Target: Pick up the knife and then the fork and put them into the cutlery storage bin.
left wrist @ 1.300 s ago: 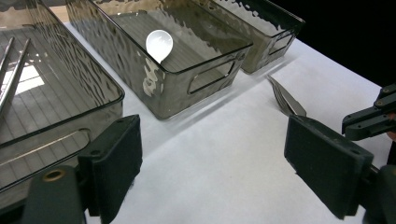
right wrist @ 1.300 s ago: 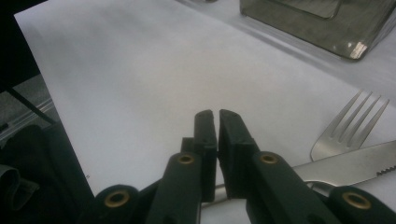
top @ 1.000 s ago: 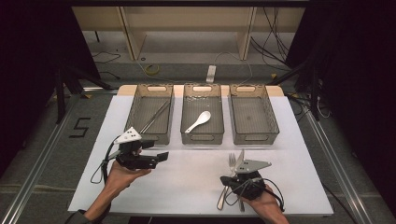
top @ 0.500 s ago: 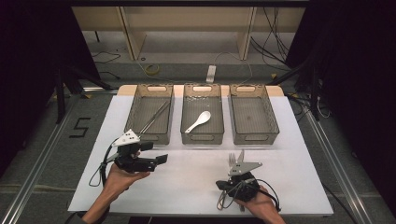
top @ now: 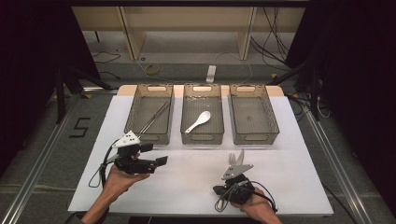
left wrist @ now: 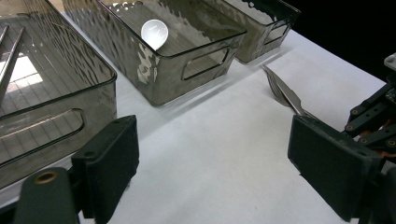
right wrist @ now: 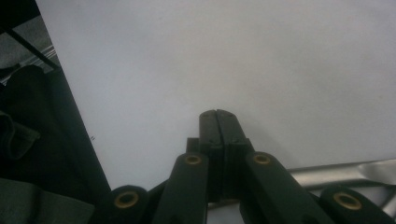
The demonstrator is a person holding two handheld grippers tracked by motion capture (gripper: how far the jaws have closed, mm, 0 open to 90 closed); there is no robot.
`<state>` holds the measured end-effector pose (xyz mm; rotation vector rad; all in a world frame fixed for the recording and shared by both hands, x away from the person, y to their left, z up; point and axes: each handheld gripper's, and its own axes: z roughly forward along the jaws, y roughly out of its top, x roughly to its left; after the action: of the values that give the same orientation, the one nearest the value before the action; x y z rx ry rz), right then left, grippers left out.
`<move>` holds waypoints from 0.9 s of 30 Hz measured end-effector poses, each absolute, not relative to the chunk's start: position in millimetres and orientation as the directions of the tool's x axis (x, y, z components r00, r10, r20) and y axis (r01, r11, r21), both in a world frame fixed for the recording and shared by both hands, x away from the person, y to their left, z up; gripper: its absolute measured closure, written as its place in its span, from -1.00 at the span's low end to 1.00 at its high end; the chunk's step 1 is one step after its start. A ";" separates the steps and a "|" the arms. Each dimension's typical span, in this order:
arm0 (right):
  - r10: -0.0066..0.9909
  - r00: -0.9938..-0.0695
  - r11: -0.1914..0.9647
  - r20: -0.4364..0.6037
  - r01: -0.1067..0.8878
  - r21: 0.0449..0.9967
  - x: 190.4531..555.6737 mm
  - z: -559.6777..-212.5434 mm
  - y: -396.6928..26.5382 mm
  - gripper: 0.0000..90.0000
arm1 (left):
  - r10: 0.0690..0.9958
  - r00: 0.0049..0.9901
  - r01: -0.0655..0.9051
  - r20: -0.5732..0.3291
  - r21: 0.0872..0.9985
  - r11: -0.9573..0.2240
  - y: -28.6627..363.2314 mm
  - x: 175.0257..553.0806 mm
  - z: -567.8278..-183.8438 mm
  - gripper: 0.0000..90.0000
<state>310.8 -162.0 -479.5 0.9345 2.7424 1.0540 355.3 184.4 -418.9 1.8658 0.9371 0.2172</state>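
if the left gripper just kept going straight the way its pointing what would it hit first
Probably the fork lying on the white table. The left gripper has open jaws with bare table between them, and the fork and the other gripper lie ahead to the right. Depth is hard to judge.

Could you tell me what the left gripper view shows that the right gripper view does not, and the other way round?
The left gripper view has the three grey bins, the middle bin holding a white spoon, a fork lying on the table, and the left gripper with its jaws wide apart. The right gripper view has the right gripper with jaws pressed together and a metal handle low beside them. Both share the white table.
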 end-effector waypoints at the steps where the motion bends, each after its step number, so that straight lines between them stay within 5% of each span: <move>1: 0.555 -0.817 0.586 0.160 0.520 0.622 310.6 -480.0 -160.8 1.00 | 0.687 0.684 0.507 -0.245 0.837 -0.207 184.3 355.4 -418.9 -0.65; 27: 0.547 -0.819 0.642 0.170 0.541 0.543 306.9 -477.2 -183.1 1.00 | 0.685 0.688 0.503 -0.240 0.838 -0.212 184.3 354.8 -418.1 -0.65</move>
<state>306.9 -183.1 -477.2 0.9409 2.8376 0.9331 354.8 184.3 -418.1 1.8723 0.9301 0.2215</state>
